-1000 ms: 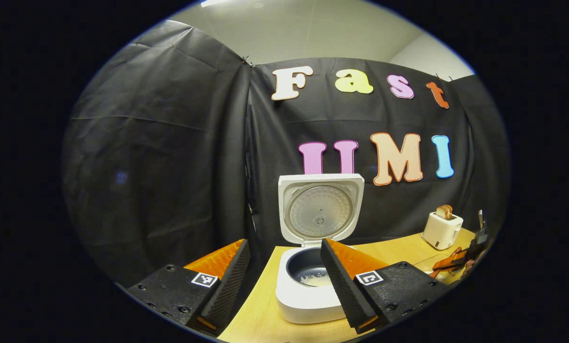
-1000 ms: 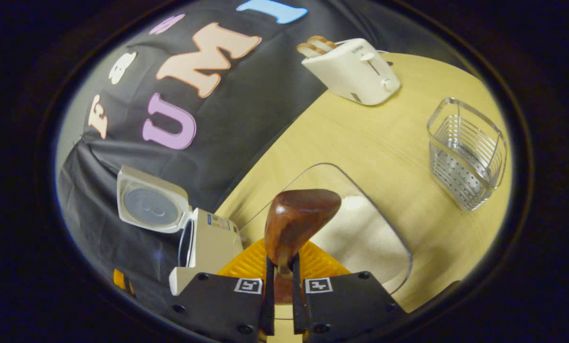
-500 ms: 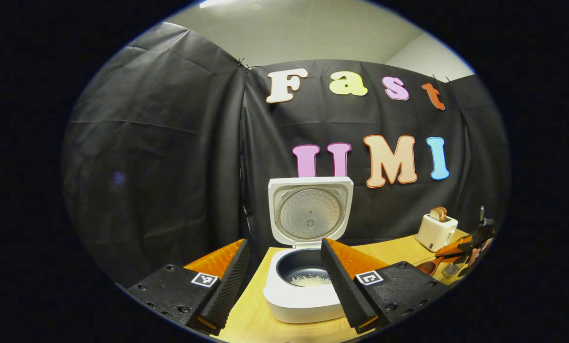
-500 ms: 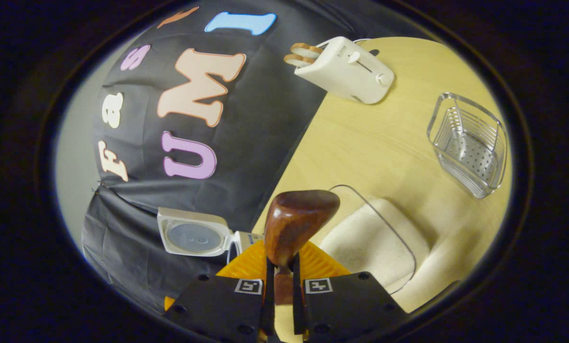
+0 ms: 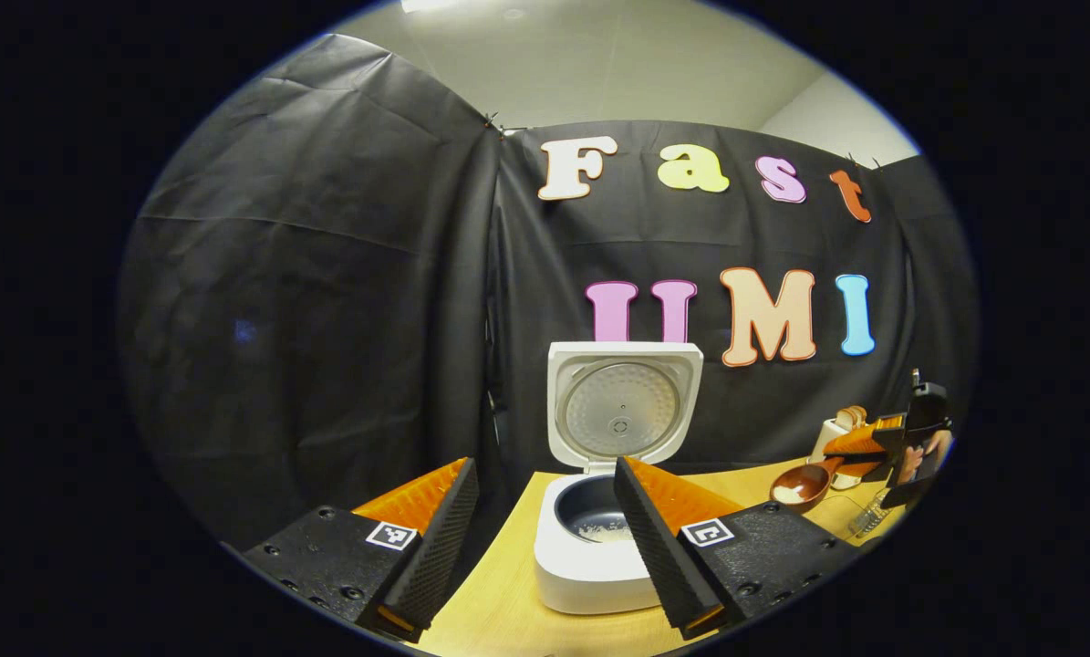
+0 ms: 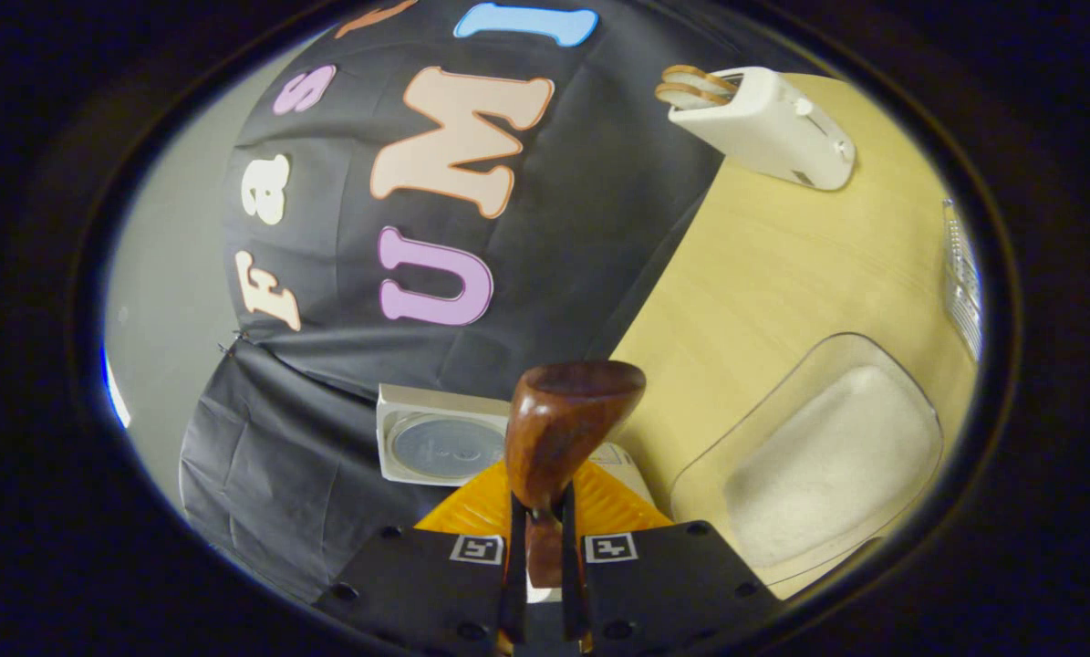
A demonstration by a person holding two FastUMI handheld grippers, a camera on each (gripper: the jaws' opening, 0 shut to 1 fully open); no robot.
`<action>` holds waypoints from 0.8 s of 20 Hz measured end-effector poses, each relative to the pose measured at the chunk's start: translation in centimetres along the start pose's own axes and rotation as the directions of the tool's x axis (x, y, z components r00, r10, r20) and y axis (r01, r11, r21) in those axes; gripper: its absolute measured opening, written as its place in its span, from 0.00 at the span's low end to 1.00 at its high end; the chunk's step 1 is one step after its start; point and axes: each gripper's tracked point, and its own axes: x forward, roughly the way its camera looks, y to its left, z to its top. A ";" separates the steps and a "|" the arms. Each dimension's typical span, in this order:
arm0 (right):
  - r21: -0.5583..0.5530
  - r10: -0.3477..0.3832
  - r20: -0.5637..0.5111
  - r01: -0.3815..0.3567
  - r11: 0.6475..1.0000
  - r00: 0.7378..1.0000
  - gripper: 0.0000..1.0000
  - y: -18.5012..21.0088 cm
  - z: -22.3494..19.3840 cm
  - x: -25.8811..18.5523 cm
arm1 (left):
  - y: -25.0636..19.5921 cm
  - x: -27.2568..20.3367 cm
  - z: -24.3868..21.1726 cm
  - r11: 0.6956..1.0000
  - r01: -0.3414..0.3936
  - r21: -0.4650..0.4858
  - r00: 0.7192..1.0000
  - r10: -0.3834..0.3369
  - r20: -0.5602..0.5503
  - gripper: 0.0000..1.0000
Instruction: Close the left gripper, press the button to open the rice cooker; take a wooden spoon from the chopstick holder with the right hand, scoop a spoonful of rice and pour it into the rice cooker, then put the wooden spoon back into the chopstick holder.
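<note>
On the bench (image 5: 508, 602) the cooker (image 5: 590, 557) stands with its lid (image 5: 624, 406) swung up against the wall, so the dark pot lies open from above and some rice (image 5: 610, 532) already shows on its bottom. The left gripper (image 5: 545, 538) hangs just in front of it with its fingers spread wide and nothing between them; with the lid up its pressing job looks finished, and it seems parked low and level, clear of the pot's mouth. Off to the cooker's right, in the left gripper view, the right gripper (image 5: 882, 447) holds the spoon (image 5: 802, 485) roughly level with the bowl turned up and a small heap of white grains in it, which is likely why it is kept flat: tipping would spill the load short of the pot. The right gripper view looks along that spoon (image 6: 567, 438); the fingers are clamped tight on its neck, the bowl jutting forward edge-on, and the view is rolled strongly to one side, so the hand seems turned at the wrist. Beneath and right sits the clear tray (image 6: 690, 474) of rice (image 6: 827, 465), near the toaster (image 6: 773, 123). The holder (image 6: 961, 278) shows at the far edge, well apart. By my reading the scoop is done and the carry to the pot remains.
</note>
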 end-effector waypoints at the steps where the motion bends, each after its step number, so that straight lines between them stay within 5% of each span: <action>1: -0.006 0.013 -0.005 -0.013 1.000 1.000 0.18 0.9 -0.3 0.8 | 0.4 -0.1 -0.1 1.000 -0.006 0.000 1.000 0.006 0.000 0.93; 16: -0.194 -0.007 -0.047 -0.002 0.981 0.999 0.18 7.0 -9.2 12.8 | 7.7 -1.0 -1.6 0.997 -0.075 -0.025 0.997 0.074 -0.030 0.89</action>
